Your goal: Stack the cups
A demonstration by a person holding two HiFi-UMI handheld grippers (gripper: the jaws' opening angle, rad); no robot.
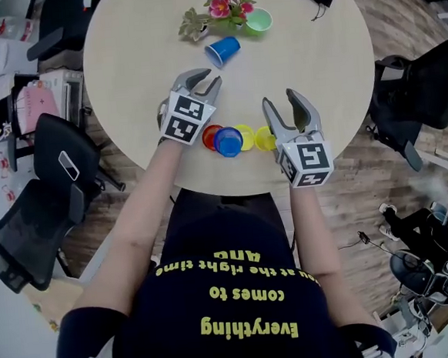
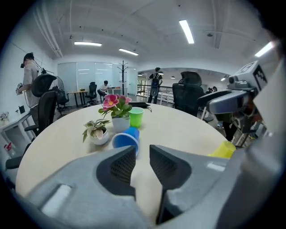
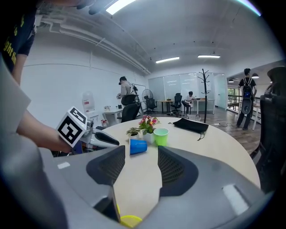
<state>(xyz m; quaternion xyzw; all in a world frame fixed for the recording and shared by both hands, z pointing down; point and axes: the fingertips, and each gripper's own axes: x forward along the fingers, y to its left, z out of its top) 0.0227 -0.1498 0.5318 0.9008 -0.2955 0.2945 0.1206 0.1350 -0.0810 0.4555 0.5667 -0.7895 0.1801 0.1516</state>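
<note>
at a round beige table (image 1: pixel 315 59), we hold a grey two-jaw gripper in each hand, with a row of small plastic cups at the near edge between them: a red cup (image 1: pixel 210 135), a dark blue cup (image 1: pixel 228 141) touching it, a yellow cup (image 1: pixel 245 136) and a second yellow cup (image 1: pixel 265 138). the left gripper (image 1: pixel 204 79) points across the table toward a blue plastic cup lying on its side (image 1: pixel 223 51), its jaws at a narrow gap with only bare tabletop between them. the right gripper (image 1: pixel 279 99) hovers just beside the second yellow cup, jaws wide apart and empty. past the fallen blue cup, a light green plastic cup (image 1: pixel 258 20) stands upright beside a white pot of pink flowers (image 1: pixel 225 3) and a small leafy plant in a white pot (image 1: pixel 192 24).
</note>
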